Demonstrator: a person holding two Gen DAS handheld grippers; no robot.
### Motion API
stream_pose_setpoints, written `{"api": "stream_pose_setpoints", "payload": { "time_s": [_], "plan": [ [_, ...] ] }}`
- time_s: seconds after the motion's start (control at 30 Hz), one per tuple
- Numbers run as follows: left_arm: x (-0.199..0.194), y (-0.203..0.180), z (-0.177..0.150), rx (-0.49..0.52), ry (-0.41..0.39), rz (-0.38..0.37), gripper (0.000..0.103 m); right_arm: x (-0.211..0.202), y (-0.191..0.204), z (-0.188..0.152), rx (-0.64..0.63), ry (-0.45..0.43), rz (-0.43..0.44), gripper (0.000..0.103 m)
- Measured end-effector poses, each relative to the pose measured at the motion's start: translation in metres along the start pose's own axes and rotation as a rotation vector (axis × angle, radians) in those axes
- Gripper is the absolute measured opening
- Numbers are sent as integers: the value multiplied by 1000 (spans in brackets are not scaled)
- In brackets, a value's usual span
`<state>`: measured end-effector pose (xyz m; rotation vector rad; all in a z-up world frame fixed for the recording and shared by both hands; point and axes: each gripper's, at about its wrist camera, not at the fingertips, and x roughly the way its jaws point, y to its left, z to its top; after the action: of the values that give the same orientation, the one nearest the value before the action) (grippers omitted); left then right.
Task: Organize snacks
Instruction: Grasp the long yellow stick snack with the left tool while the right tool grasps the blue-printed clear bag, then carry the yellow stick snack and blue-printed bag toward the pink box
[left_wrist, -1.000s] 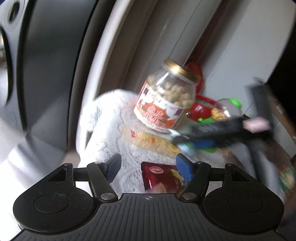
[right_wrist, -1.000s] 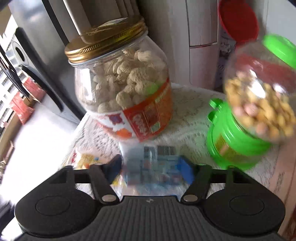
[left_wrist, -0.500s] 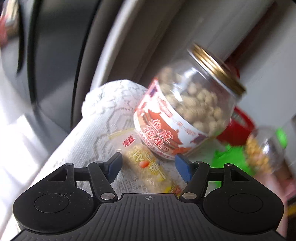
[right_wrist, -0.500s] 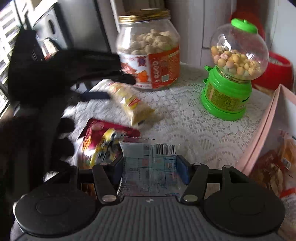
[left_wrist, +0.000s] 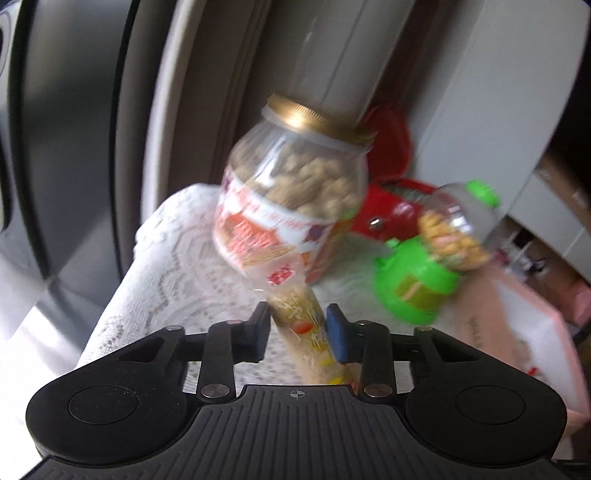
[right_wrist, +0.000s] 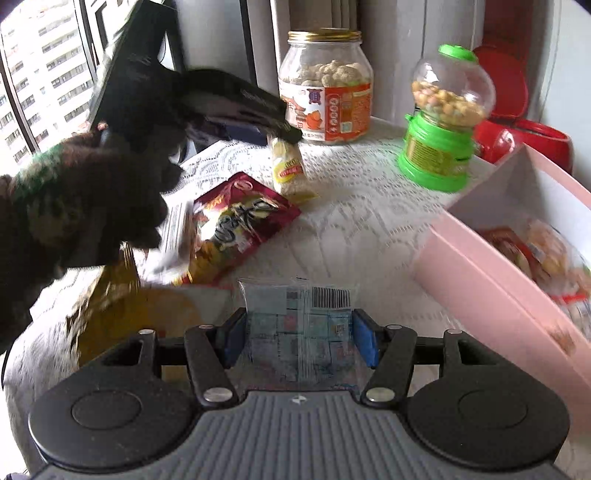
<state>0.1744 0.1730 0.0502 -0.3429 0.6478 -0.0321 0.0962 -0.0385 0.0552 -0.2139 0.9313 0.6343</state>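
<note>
Left tongs (left_wrist: 297, 328) clamp narrow clear yellow-printed snack packet (left_wrist: 303, 325), lifted at 12 o'clock before gold-lidded peanut jar (left_wrist: 295, 192); right tongs (right_wrist: 298, 338) grip flat transparent barcode-labelled pouch (right_wrist: 299, 325) over lace-covered surface (right_wrist: 351, 229), pink cardboard box (right_wrist: 491, 280) at 3 o'clock

Each tool is matte black plastic with a ribbed grey-black deck, a small crosshair mark at its front edge and a round recessed disc on either side. The left tool (left_wrist: 297, 330) and the right tool (right_wrist: 298, 338) both carry blue pads on black linkage arms pinned with silver screws. The person's left hand (right_wrist: 110, 195) wears a dark fuzzy glove with a green-flecked cuff.
</note>
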Motion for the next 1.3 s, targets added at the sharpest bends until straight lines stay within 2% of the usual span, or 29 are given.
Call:
{"api": "stream_pose_setpoints", "payload": {
  "time_s": [0.2, 0.3, 0.37, 0.47, 0.53, 0.63, 0.7, 0.77, 0.97, 1.1, 1.23, 1.3],
  "plan": [
    [-22, -34, -5, 81, 3, -97, 30, -17, -9, -26, 12, -26, -59, 60],
    [-16, -52, -13, 113, 9, -112, 30, -24, -12, -36, 20, -35, -71, 60],
    [0, -64, -19, 149, 22, -80, 31, -27, -14, -42, 21, -43, -83, 60],
    [31, -80, -30, 228, 98, 17, 34, -31, -15, -51, 12, -58, -130, 60],
    [45, -83, -36, 259, 122, 65, 37, -33, -19, -58, 12, -71, -155, 60],
    [49, -80, -38, 240, 137, 31, 36, -40, -27, -70, 37, -93, -159, 65],
    [41, -78, -38, 208, 153, 4, 36, -43, -34, -78, 65, -99, -141, 68],
    [28, -79, -42, 187, 152, -56, 35, -46, -41, -84, 94, -114, -119, 71],
    [-29, -95, -76, 213, 156, -172, 34, -48, -47, -95, 100, -137, -130, 75],
    [-55, -99, -109, 239, 156, -168, 34, -47, -45, -98, 82, -154, -146, 76],
    [-75, -90, -139, 192, 194, -218, 33, -51, -43, -103, 60, -150, -163, 77],
    [-83, -93, -151, 209, 184, -224, 33, -55, -44, -108, 36, -149, -188, 78]
  ]
}}
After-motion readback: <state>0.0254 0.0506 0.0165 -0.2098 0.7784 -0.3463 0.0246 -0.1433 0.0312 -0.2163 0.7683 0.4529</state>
